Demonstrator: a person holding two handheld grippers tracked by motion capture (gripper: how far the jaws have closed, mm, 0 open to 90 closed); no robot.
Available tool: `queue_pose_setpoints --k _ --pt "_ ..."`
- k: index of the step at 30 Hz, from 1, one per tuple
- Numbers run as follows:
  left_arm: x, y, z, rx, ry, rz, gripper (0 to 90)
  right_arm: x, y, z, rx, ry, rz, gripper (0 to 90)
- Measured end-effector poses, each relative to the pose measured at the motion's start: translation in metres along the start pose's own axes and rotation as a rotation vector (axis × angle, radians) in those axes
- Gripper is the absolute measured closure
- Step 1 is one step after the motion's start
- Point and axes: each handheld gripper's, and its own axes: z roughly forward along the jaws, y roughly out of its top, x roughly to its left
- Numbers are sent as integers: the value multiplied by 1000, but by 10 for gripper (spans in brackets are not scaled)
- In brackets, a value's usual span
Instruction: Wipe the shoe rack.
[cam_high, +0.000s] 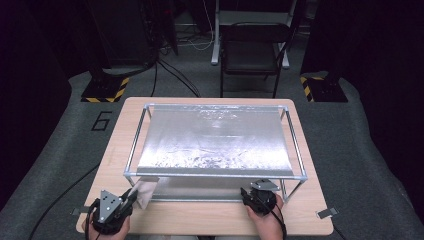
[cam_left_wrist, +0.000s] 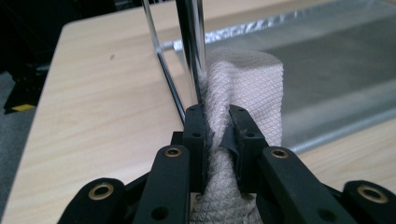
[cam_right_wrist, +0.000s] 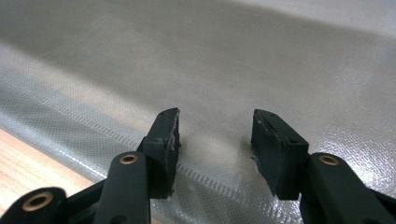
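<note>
Left tongs (cam_left_wrist: 217, 126) clenched on beige cloth (cam_left_wrist: 243, 88), at 7 o'clock on surface (cam_high: 165, 220), beside frame post (cam_left_wrist: 191, 46). Cloth long axis toward 1 o'clock, under silver sheet (cam_high: 215, 140). Right tongs (cam_right_wrist: 215, 135) released at 5 o'clock, farther from cloth.

A: Cloth (cam_left_wrist: 243, 88) between my left jaws: beige, matt, diamond-textured weave.
B: Rack (cam_high: 215, 175)?
A: Glossy metal rods; sheet (cam_high: 215, 137) silvery, crinkled, finely woven. Table (cam_high: 210, 220): pale matt wood grain.
</note>
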Motion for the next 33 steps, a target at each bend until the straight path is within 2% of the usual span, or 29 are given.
queue_pose_setpoints --k 1,2,3,4,5,9,13,16,17,19,20,21,22,23,24,25,26,27,30,31,32,33 --pt "-1 -9 6 31 -5 -2 787 0 0 0 0 0 0 515" --pt "-1 -9 6 31 -5 -2 787 0 0 0 0 0 0 515" --pt "-1 -17 12 55 -11 -11 788 0 0 0 0 0 1 516" --pt "-1 -17 12 55 -11 -11 787 0 0 0 0 0 1 516" --pt "0 -24 18 74 -18 -16 788 0 0 0 0 0 0 516" --pt "0 -24 18 76 -18 -21 788 0 0 0 0 0 0 515" --pt "1 -19 15 61 -18 -26 788 -2 1 0 -4 -3 -25 515" --pt "3 -12 10 39 -17 -30 788 -2 1 0 -3 -3 -25 516" --pt "5 -7 5 20 -16 -29 788 0 0 1 -4 3 -8 516" --pt "6 0 1 9 -12 -18 788 0 0 1 -4 3 -8 516" --pt "6 3 -1 -6 -11 -18 788 5 0 0 13 8 57 515" --pt "8 11 -8 -23 -6 -1 788 -1 1 1 -10 -2 -21 516" --pt "8 11 -8 -23 -6 -1 788 -1 1 1 -10 -2 -21 516" --pt "9 22 -16 -55 -2 7 788 -1 1 1 -10 -2 -21 516" --pt "9 22 -16 -55 -2 7 788 -1 1 1 -10 -2 -21 516" --pt "9 29 -22 -80 4 15 788 -1 0 1 -14 -2 -16 516" --pt "9 29 -22 -80 4 15 788 0 0 1 -9 0 -9 516" --pt "10 35 -28 -104 11 20 788 -1 1 1 -10 -2 -20 516" --pt "10 35 -29 -107 14 23 788 -1 1 1 -10 -2 -21 516" --pt "11 33 -29 -106 12 21 788 2 0 1 1 5 17 516" --pt "11 31 -28 -108 12 16 788 -1 1 1 -10 -2 -21 516" --pt "11 25 -25 -100 9 2 788 -1 1 1 -10 -2 -20 516"
